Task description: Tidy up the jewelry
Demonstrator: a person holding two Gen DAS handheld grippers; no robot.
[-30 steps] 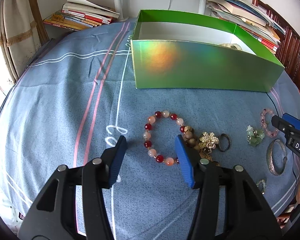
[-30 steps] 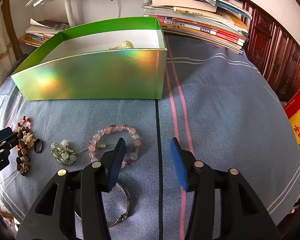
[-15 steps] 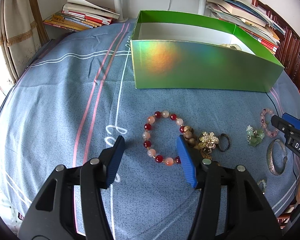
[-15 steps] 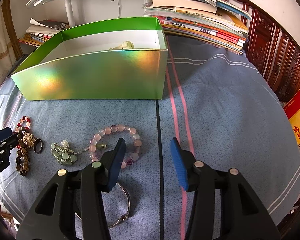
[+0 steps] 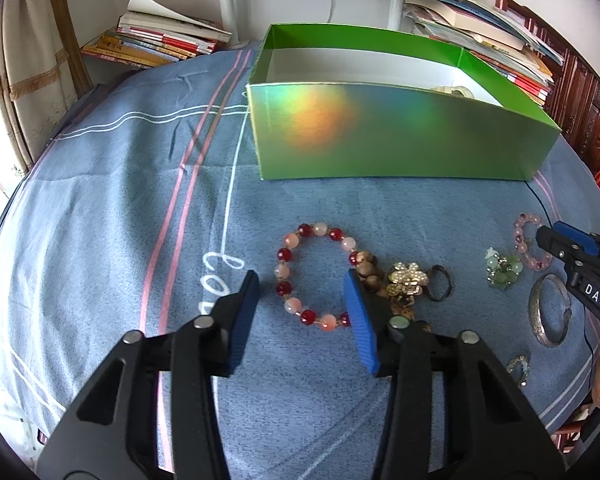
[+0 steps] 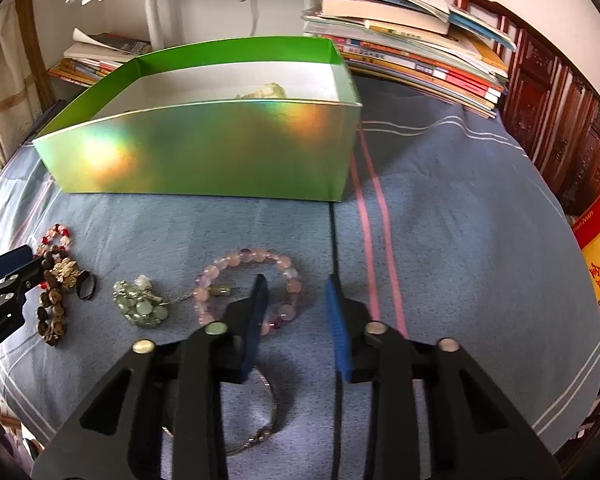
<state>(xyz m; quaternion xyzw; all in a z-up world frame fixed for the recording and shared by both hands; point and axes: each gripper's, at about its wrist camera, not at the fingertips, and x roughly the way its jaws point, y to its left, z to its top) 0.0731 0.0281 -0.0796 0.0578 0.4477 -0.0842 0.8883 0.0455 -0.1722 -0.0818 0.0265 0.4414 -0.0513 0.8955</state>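
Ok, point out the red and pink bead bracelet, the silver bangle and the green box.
red and pink bead bracelet [image 5: 281, 255]: left wrist view, red bead on its left side.
silver bangle [image 5: 535, 306]: left wrist view, left band.
green box [image 6: 204, 152]: right wrist view, front wall.

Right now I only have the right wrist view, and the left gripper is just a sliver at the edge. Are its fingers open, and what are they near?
Observer: The left gripper is open, with its fingers on either side of the red and peach bead bracelet and not closed on it.
Operator: The silver bangle is mostly hidden in my view. Is it a whole loop?
Observer: Yes, the silver bangle lies flat as a full loop, apart from the green bead cluster.
Operator: Is there anything I can't see at all?
Observer: A small silver piece lies on the cloth on the near side of the bangle. It's too small to identify.
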